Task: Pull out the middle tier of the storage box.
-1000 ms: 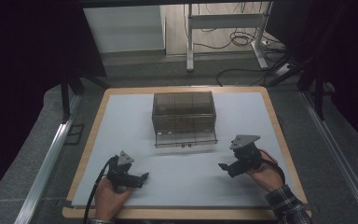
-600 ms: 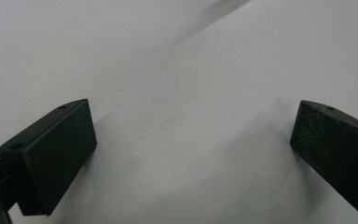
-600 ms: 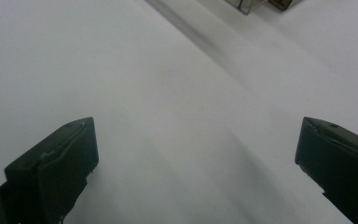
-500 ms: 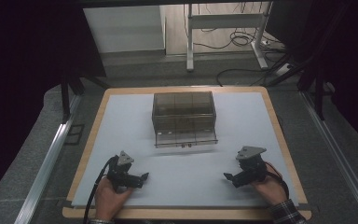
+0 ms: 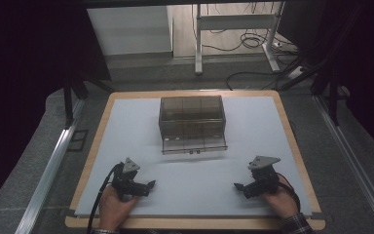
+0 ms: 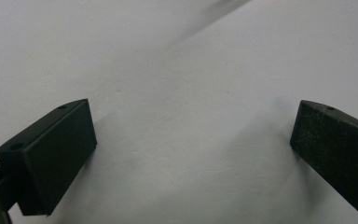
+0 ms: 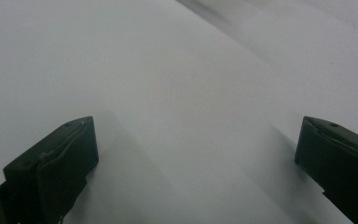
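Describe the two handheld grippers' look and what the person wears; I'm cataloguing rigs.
Both are black. The left gripper and right gripper each carry a grey three-cornered plate, blocky black fingers and a black cable. A plaid cuff shows at the right wrist.

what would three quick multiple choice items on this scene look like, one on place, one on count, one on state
1. Where does the clear plastic drawer box stand on the white mat?
A. far half, near the middle
B. near left corner
C. beside the right gripper

2. How many grippers rest at the mat's near side?
A. one
B. two
C. three

3. How do the left gripper's jaws stand?
A. shut on a block
B. shut on nothing
C. wide apart, nothing between

Key: 1 A, the high view shows the box beyond both hands; 2 B, the left gripper and right gripper sit there; 3 C, the left gripper view shows bare mat between the jaws.
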A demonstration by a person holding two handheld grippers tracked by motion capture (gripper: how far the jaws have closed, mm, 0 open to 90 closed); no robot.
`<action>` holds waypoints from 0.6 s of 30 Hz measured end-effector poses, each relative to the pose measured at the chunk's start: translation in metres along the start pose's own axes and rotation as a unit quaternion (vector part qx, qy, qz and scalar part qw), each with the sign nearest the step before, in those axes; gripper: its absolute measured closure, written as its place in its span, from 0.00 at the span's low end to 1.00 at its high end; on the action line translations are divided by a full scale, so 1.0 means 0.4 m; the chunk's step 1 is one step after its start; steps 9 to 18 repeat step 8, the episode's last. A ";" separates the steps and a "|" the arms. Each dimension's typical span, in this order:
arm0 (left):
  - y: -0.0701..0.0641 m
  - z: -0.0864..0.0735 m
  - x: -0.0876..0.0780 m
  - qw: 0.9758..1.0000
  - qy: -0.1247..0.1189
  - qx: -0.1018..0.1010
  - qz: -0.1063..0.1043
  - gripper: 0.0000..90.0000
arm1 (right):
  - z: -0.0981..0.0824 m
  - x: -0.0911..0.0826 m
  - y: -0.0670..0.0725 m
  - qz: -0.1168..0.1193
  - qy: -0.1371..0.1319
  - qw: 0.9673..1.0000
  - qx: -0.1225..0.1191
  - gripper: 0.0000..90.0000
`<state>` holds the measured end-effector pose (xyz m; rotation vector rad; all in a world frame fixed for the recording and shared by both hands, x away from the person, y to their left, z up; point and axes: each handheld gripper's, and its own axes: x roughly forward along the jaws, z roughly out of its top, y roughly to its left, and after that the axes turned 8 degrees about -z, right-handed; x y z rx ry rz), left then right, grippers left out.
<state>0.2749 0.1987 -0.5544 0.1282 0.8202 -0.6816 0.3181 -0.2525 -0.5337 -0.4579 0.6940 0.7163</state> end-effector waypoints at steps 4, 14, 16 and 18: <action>0.000 0.000 0.000 1.000 0.000 0.000 0.000 0.00 | -0.001 0.000 0.000 0.000 -0.001 1.000 0.000 0.00; -0.001 0.000 0.000 1.000 0.000 -0.002 0.001 0.00 | -0.002 0.000 0.000 0.001 -0.002 1.000 0.000 0.00; -0.001 0.000 0.000 1.000 0.000 -0.002 0.001 0.00 | -0.002 0.000 0.000 0.001 -0.002 1.000 0.000 0.00; -0.001 0.000 0.000 1.000 0.000 -0.002 0.001 0.00 | -0.002 0.000 0.000 0.001 -0.002 1.000 0.000 0.00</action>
